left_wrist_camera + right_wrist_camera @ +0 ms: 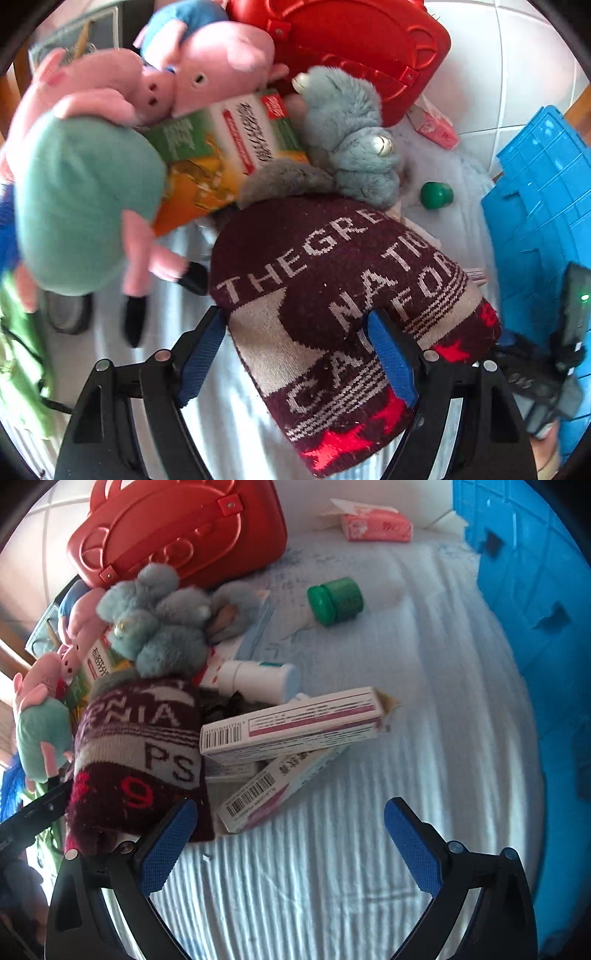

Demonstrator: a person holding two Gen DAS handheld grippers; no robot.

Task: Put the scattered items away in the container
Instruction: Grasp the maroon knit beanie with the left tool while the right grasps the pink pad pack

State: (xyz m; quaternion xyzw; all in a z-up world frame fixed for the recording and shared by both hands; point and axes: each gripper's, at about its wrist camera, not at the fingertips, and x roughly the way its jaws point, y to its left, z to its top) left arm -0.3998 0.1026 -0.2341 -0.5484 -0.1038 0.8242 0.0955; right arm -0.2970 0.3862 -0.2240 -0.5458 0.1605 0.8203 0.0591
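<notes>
Knitted maroon hat (332, 302) lies on the bed pile, soft and light, between the left gripper's (295, 354) spread, not-yet-closed jaws; pinch its folded brim. Right gripper (291, 838) hangs open, empty.

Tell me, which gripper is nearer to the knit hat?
Left. The left gripper straddles the knit hat; the right gripper is open beside it, over the cloth.

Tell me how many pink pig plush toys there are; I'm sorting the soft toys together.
2: one in a green dress left of the knit hat, one in blue behind it beside the red case. The pile may hide others.
</notes>
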